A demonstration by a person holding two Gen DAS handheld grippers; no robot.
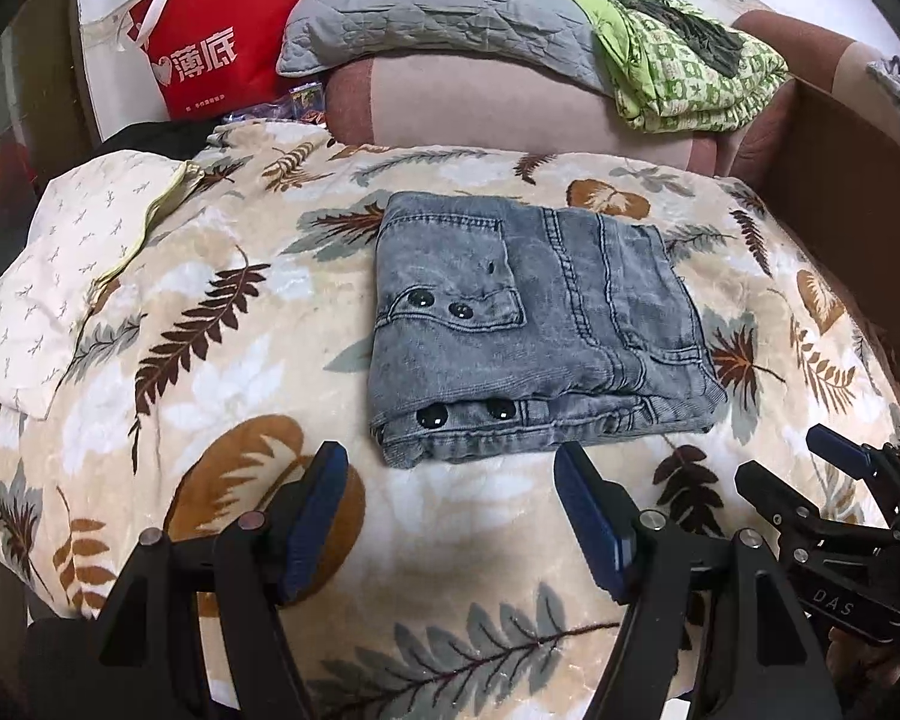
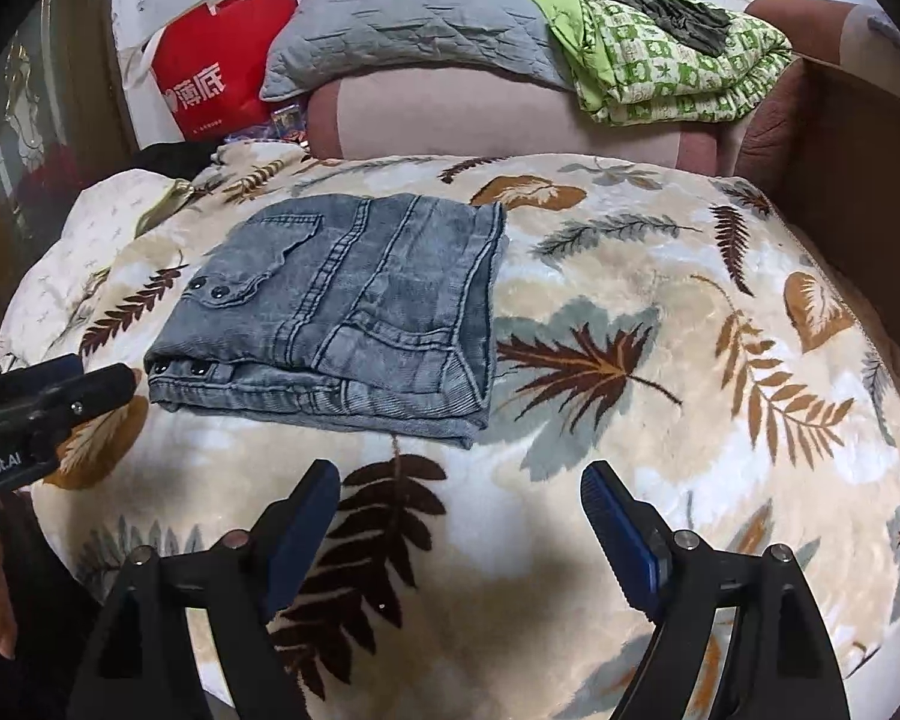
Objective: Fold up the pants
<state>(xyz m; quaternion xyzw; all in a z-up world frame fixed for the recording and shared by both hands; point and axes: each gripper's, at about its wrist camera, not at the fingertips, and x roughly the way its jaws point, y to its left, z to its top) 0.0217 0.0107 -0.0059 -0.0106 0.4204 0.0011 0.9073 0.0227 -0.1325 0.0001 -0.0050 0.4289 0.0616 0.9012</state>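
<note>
Pants (image 1: 534,324) folded on blanket (image 1: 210,312); both grippers' jaws wide, empty; cardboard box (image 1: 858,228) clearest in left view.

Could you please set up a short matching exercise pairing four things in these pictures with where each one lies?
Things:
1. jeans
2. red bag
3. green quilt
4. grey pillow

Places:
A. standing against the wall at the back left
B. folded flat on the leaf-patterned blanket, ahead of both open grippers
C. bundled at the back right with a dark cloth on top
D. lying at the back, between the bag and the quilt

Pairs: 1-B, 2-A, 3-C, 4-D
</note>
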